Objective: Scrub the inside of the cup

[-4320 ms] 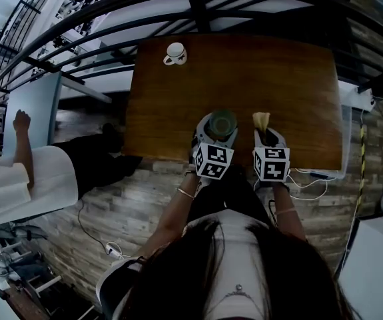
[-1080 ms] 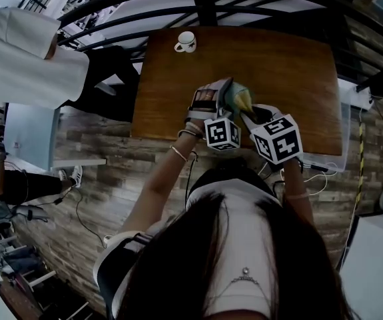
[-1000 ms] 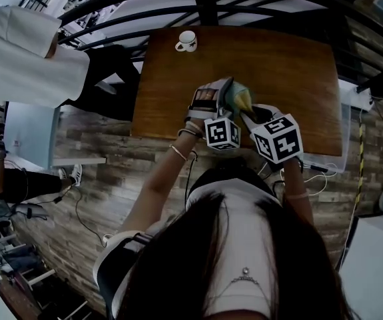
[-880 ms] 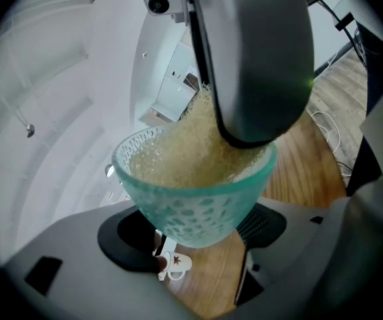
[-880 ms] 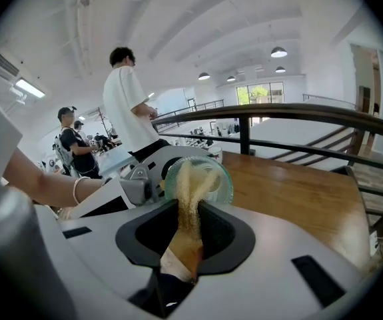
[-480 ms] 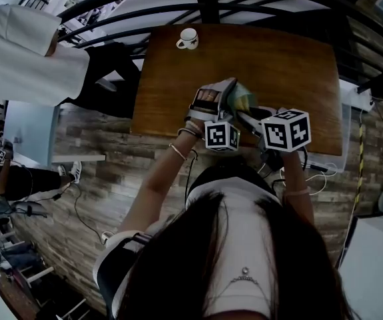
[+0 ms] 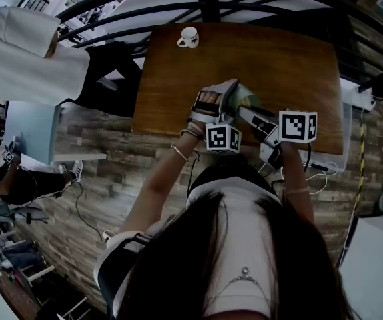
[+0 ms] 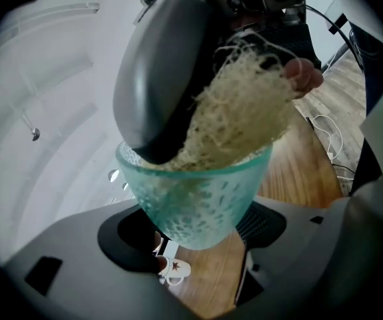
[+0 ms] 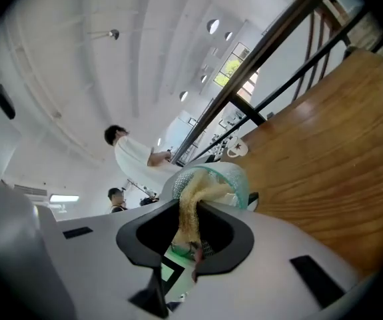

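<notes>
Now; left gripper clamps cup; right gripper, jaws just tightening, pinches loofah inside cup

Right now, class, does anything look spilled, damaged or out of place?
Nothing stands out. The green cup sits in the left gripper with the loofah pushed inside, and the white mug stands near the table's far edge.

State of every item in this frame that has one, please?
green cup: held tilted, loofah scrubber inside.
loofah scrubber: gripped, pushed into the green cup's mouth.
left gripper: fingers shut on green cup.
right gripper: fingers just closed further, shut on loofah scrubber.
white mug: upright on table, untouched.
</notes>
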Demonstrator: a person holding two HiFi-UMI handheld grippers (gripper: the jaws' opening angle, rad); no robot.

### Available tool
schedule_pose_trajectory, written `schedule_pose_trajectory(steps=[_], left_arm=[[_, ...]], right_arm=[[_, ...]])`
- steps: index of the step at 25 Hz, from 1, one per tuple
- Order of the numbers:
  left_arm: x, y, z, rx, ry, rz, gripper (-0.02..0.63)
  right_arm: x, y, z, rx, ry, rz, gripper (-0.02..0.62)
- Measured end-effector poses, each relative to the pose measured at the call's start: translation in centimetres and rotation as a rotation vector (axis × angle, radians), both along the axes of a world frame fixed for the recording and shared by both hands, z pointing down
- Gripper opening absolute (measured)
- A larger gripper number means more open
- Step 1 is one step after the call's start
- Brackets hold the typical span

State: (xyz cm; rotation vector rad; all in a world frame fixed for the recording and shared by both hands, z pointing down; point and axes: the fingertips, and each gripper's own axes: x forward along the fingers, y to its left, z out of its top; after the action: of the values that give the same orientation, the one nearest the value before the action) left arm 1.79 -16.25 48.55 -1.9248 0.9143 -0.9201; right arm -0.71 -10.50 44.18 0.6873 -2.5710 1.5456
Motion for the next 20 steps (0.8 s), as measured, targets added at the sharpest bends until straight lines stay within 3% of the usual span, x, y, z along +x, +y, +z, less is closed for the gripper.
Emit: schedule_pose_trajectory(steps=[4,11,20], left_arm=[[-0.2,0.1,-0.6,-0.033,0.043,-0.03,0.353],[-0.3,-0.2,-0.8,-0.012,0.053,-0.038,0.352],[-0.6,-0.5,-1.5,0.022,0.087,-0.058,0.351]], right_arm=[[-0.1,-0.4,-0.9,-0.031,-0.112,0.022,0.092],[0.5,-1.2,-1.1,-0.096,-0.214,0.066,0.091],[1.0,-2.0,-1.9,-0.193,-0.414,0.11,0.089]])
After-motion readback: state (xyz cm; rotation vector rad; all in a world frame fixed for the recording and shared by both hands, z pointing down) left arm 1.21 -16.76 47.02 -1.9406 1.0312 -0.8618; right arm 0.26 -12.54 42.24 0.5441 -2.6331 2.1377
